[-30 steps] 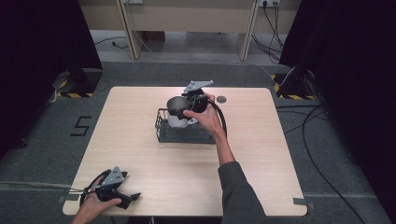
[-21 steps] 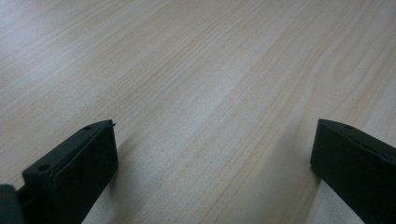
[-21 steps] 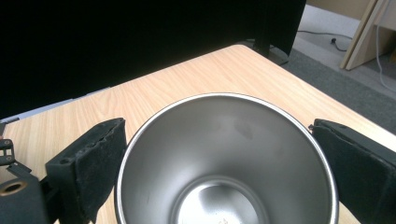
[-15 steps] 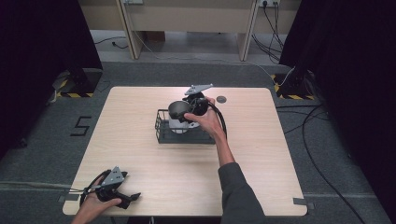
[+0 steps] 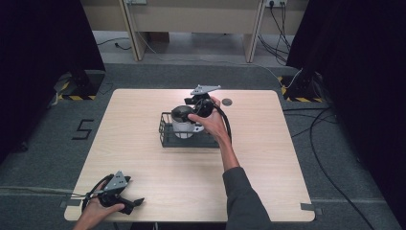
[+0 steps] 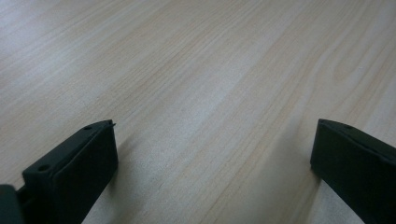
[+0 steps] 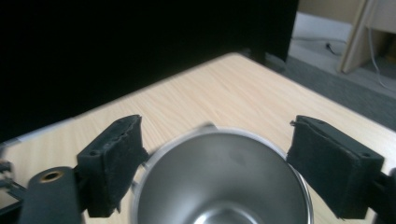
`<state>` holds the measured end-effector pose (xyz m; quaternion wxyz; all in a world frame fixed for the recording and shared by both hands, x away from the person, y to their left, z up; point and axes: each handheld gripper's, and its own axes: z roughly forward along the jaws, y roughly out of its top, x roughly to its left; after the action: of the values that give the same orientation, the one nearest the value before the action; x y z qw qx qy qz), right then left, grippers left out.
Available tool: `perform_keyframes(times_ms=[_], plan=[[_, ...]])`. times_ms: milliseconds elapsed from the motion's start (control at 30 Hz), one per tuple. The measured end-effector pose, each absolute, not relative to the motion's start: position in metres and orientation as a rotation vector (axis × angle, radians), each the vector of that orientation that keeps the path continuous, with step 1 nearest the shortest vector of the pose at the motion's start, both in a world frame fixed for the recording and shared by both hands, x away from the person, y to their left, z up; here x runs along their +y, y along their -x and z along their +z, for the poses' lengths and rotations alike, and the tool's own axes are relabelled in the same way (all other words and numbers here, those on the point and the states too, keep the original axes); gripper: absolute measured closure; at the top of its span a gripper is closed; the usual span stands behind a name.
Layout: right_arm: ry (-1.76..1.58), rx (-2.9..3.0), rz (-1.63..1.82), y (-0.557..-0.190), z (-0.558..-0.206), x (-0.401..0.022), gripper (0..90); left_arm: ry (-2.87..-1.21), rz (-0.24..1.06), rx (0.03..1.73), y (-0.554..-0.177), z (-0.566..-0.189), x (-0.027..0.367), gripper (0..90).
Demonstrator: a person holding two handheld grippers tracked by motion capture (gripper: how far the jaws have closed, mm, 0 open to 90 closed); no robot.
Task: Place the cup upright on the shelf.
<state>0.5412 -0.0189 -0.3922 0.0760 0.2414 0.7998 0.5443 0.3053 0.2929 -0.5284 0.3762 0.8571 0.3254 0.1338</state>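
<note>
Seen from above, a light wooden table (image 5: 143, 143) stands on grey carpet, with a person's two forearms reaching in from the 6 o'clock edge. Near the table's centre, slightly toward 12 o'clock, sits a black wire basket (image 5: 167, 136). Standing upright inside it is a shiny metal cup (image 5: 182, 128).

The right hand (image 5: 210, 122) reaches forward over the basket from its 3 o'clock side and holds the right gripper (image 5: 184, 112) just above the cup. A grey three-cornered plate (image 5: 206, 89) tops this gripper, and its black cable (image 5: 225, 122) loops back along the wrist. In the right gripper view, the two black padded jaws stand spread wide, one on either side of the cup's rim (image 7: 219, 135). The cup's polished inside (image 7: 219, 186) fills the space between them. The left pad (image 7: 116, 154) looks very close to the rim; whether it touches cannot be told. The right pad (image 7: 334, 163) stands just clear of it.

At the table's 7 o'clock corner, well apart from the basket, the left hand (image 5: 95, 208) rests with the left gripper (image 5: 136, 202) lying on the tabletop. In the left gripper view its jaws are wide apart with nothing but bare wood grain (image 6: 210, 93) between them.

A small dark round disc (image 5: 227, 102) lies on the table toward 1 o'clock, near the far edge.
</note>
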Motion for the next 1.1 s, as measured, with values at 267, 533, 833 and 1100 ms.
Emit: perform_keyframes(times_ms=[267,533,833,1100], plan=[[-0.731,2.359,1.621,-0.535,-0.378,-0.028,14.6,-2.193,0.343,0.833,-0.305,-0.528,0.293,0.0],[-0.740,2.341,1.636,-0.530,-0.376,-0.037,15.0,-2.193,0.343,0.833,-0.305,-0.528,0.293,0.0],[-0.723,2.314,1.653,-0.520,-0.369,-0.047,15.0,-2.194,0.343,0.831,-0.305,-0.528,0.293,0.1],[-0.780,2.284,1.636,-0.511,-0.369,-0.065,15.1,-2.193,0.343,0.832,-0.305,-0.528,0.293,0.0]])
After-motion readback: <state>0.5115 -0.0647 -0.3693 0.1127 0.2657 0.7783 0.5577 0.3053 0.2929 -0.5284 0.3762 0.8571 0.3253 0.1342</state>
